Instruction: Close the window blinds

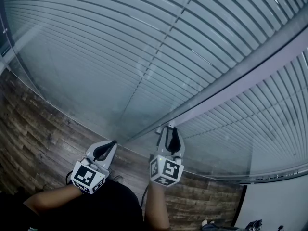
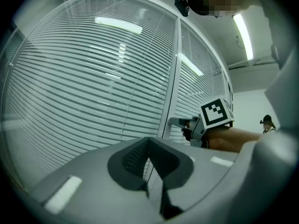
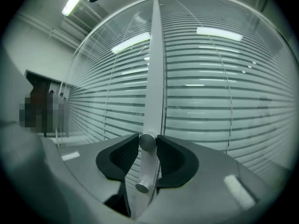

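Note:
The window blinds (image 1: 120,57) hang behind glass, their slats partly tilted with gaps showing. A white knob (image 3: 147,142) sticks out of the grey frame post (image 1: 240,76) between the two panes. My right gripper (image 1: 169,131) is at that post, and in the right gripper view (image 3: 148,146) both dark pads press on the knob's sides. The left gripper view shows this right gripper (image 2: 187,125) at the knob (image 2: 175,122). My left gripper (image 1: 111,144) hovers to its left near the glass, shut and empty (image 2: 149,146).
A wood-plank floor (image 1: 38,129) runs along the foot of the glass wall. A white wall (image 1: 274,201) meets the glass at the lower right. A second person (image 2: 267,121) stands far off to the right.

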`<control>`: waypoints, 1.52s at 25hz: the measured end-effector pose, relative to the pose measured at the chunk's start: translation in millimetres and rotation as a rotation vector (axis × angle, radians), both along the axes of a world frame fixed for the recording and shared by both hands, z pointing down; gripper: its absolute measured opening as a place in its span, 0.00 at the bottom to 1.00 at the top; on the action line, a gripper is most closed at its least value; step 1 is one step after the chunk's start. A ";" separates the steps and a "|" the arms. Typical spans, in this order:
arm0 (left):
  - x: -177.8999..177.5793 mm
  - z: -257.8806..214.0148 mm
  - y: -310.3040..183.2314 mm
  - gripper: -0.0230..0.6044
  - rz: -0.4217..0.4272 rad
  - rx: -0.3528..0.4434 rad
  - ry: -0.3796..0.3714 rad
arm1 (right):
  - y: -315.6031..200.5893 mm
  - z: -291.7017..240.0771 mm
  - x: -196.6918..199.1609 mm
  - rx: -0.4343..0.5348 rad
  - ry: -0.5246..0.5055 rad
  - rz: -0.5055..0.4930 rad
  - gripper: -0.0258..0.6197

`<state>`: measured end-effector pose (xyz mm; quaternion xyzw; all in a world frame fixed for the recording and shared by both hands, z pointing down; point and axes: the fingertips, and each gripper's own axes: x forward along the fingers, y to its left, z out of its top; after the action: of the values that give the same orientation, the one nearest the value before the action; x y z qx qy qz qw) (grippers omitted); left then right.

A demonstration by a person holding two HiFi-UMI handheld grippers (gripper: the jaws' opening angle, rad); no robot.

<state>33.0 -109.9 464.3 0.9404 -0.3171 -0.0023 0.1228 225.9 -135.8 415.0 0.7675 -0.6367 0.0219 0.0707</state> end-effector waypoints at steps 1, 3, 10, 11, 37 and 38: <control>0.1 0.3 0.1 0.04 0.001 0.001 -0.001 | -0.5 0.6 -1.2 -0.021 0.055 -0.002 0.23; -0.3 -1.4 1.2 0.04 0.006 0.016 -0.008 | -1.8 1.0 -5.2 -0.061 0.159 -0.005 0.24; -2.3 -4.2 5.6 0.04 0.018 0.037 -0.013 | -3.9 1.5 -14.2 -0.176 0.433 -0.022 0.24; -2.7 -3.4 5.6 0.04 0.017 0.032 -0.011 | -4.0 1.6 -14.4 -0.186 0.452 -0.027 0.24; -2.8 -0.2 8.5 0.04 0.029 -0.005 0.022 | 12.3 -1.9 8.4 -0.010 -0.258 -0.072 0.33; -2.9 -0.2 8.3 0.04 0.029 -0.005 0.020 | 11.4 -1.5 6.6 0.008 -0.307 -0.072 0.33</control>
<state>30.1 -101.5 464.1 0.9446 -0.3020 -0.0093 0.1282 232.6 -124.5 413.5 0.7322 -0.6672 0.1338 -0.0297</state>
